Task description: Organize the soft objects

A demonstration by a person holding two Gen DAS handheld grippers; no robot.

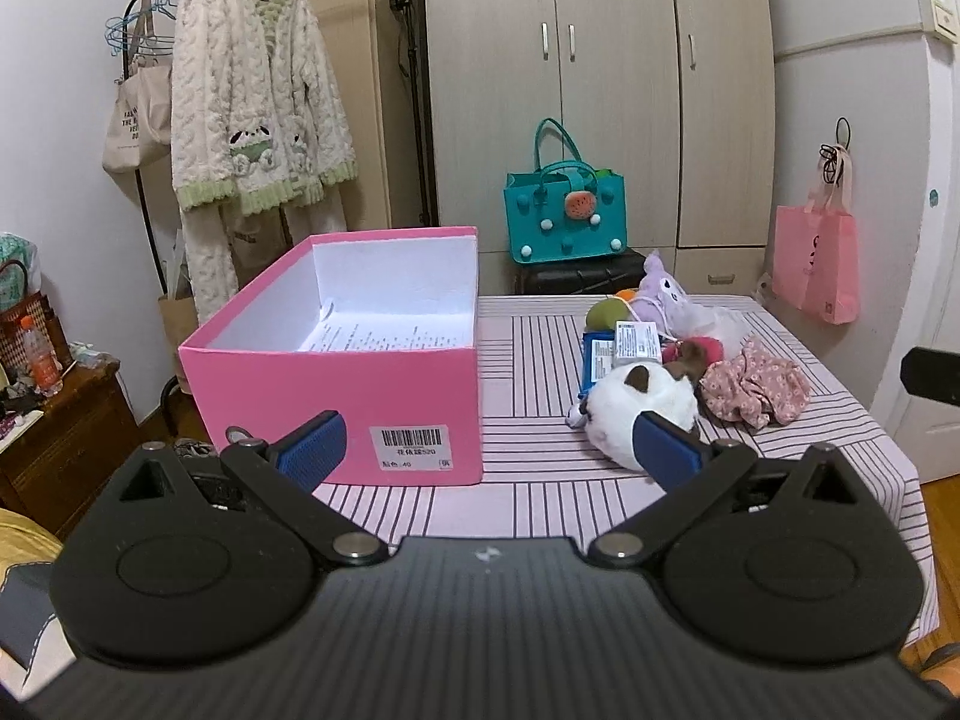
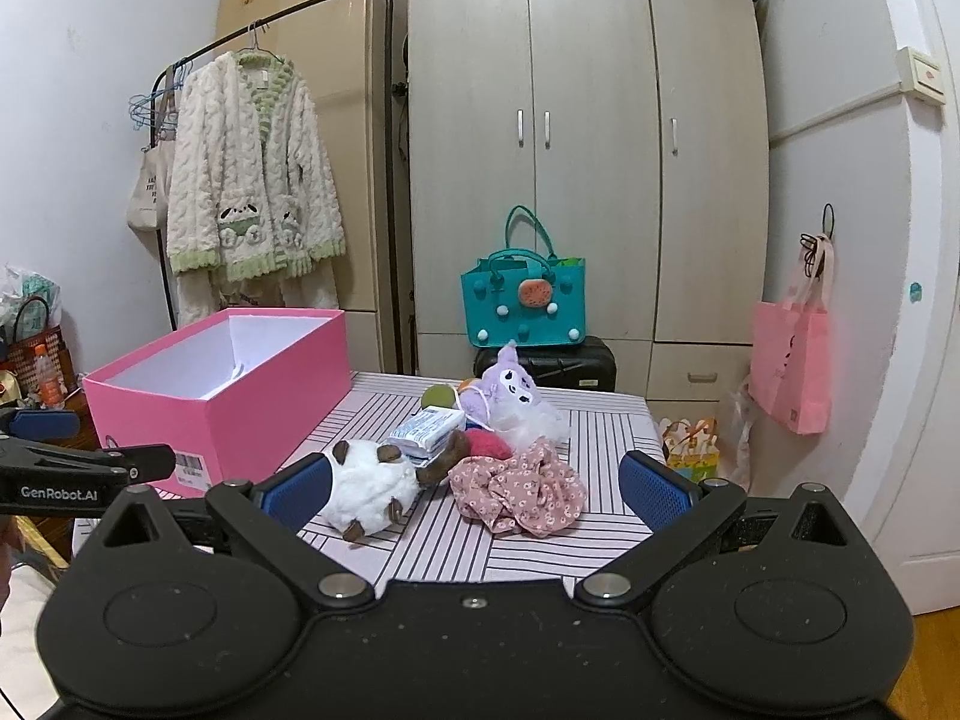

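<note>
An open pink box (image 1: 336, 384) (image 2: 240, 402) with a white inside stands on the left of the striped table. A pile of soft things lies to its right: a white and brown plush (image 1: 642, 405) (image 2: 372, 480), a pink floral scrunchie (image 1: 756, 387) (image 2: 519, 489), a purple plush (image 1: 666, 294) (image 2: 510, 390), a red fuzzy item (image 2: 489, 441) and tissue packs (image 1: 624, 345) (image 2: 429, 426). My left gripper (image 1: 489, 450) is open and empty in front of the box and the white plush. My right gripper (image 2: 474, 489) is open and empty, just short of the scrunchie.
The striped tablecloth (image 1: 528, 498) (image 2: 600, 438) covers the table. A teal bag (image 1: 567, 216) (image 2: 522, 306) on a black case stands behind it, before a wardrobe (image 2: 588, 150). A pink bag (image 2: 792, 366) hangs right. A clothes rack with a robe (image 1: 258, 102) and a wooden cabinet (image 1: 54, 438) stand left.
</note>
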